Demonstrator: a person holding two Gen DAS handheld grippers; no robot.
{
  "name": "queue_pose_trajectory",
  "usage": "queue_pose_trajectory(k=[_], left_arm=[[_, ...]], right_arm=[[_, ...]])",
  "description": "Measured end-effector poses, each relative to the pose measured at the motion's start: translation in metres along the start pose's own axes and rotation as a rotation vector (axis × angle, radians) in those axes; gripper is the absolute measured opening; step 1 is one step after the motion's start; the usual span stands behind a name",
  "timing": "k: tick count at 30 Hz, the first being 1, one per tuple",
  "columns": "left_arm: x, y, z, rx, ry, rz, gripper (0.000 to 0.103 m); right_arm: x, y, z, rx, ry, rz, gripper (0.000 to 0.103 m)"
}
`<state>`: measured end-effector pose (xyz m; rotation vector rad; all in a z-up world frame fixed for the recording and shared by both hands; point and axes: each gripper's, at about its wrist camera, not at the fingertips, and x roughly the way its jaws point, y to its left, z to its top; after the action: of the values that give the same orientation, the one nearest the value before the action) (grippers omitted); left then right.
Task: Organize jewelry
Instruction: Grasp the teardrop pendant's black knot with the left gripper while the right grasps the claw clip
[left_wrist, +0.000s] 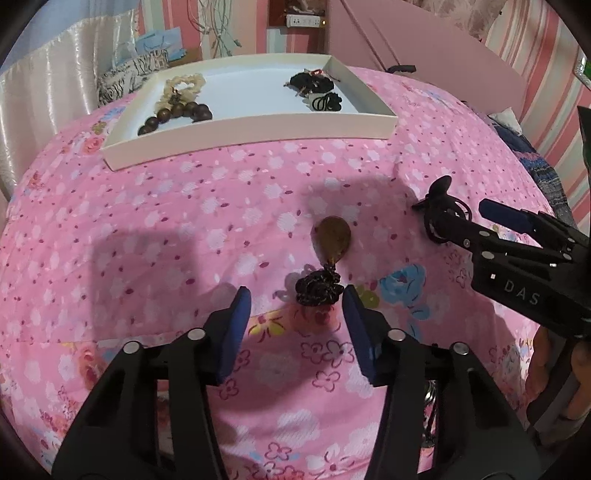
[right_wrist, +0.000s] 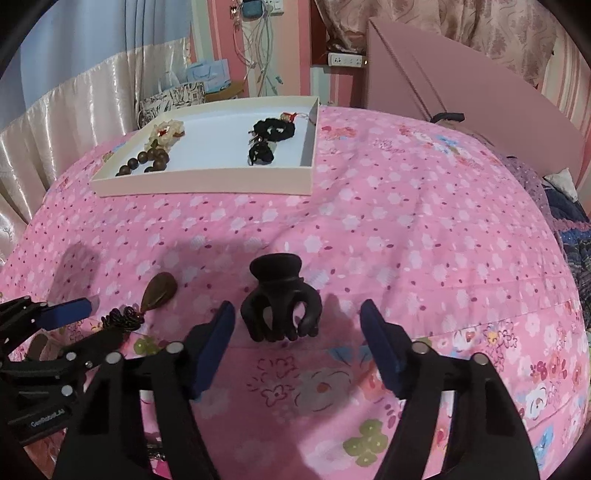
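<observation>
On the pink floral bedspread lies a brown teardrop pendant (left_wrist: 334, 236) on a black knotted cord (left_wrist: 317, 291). My left gripper (left_wrist: 295, 299) stands open with the knot between its blue pads, close to the right one. A black hair claw (right_wrist: 280, 306) sits between the open pads of my right gripper (right_wrist: 297, 310), near the left pad and apart from the right. The claw (left_wrist: 439, 192) and the right gripper (left_wrist: 465, 218) also show at the right of the left wrist view. Behind, a white tray (left_wrist: 251, 129) holds wooden beads (left_wrist: 177, 114), a cream scrunchie (left_wrist: 184, 83) and black hair ties (left_wrist: 314, 83).
A pink headboard (left_wrist: 424, 48) rises behind the bed. Shiny curtains (right_wrist: 92, 99) hang at the left, and folded dark blankets (right_wrist: 576, 236) lie at the right edge. A person's hand (left_wrist: 576, 369) holds the right gripper. Cables and a power strip (right_wrist: 345, 59) are on the far wall.
</observation>
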<state>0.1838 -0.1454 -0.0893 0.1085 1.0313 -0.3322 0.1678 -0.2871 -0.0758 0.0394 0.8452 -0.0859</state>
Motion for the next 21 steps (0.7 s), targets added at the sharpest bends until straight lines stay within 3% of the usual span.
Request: queue_pose_trajectory(k=[5, 13, 21], left_arm=[[0.006, -0.004, 0.004, 0.014, 0.001, -0.010, 0.049], [0.020, -0.011, 0.009, 0.038, 0.013, 0.004, 0.045], [0.022, -0.009, 0.011, 0.038, 0.006, -0.009, 0.037]], right_arm=[[0.005, 0.000, 0.000, 0.005, 0.010, 0.015, 0.066], [0.013, 0.002, 0.001, 0.005, 0.032, 0.044, 0.050], [0.014, 0.002, 0.000, 0.005, 0.024, 0.045, 0.048]])
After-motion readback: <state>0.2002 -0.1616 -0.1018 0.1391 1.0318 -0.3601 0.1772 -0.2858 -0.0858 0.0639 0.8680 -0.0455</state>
